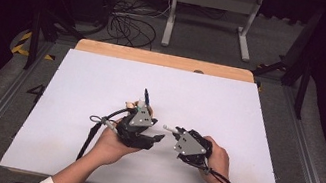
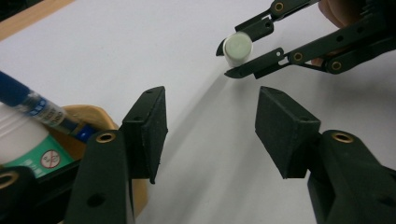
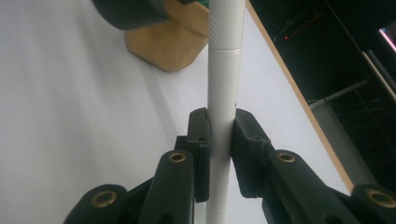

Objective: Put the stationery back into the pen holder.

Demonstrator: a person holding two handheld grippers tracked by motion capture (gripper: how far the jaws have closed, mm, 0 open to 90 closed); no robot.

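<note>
So on the left, the left gripper [image 1: 159, 138] sits over the white table [image 1: 75, 86] with its jaws spread apart, nothing between them. Right next to it there's a wooden holder [image 2: 93, 116] with a blue pen [image 2: 42, 109] and a white bottle [image 2: 21, 140] in it. Over to the right, the right gripper [image 1: 175, 133] is clamped tight on a white pen [image 3: 224, 93], long axis running straight out along the jaws, tip pointing left toward the holder.
</note>
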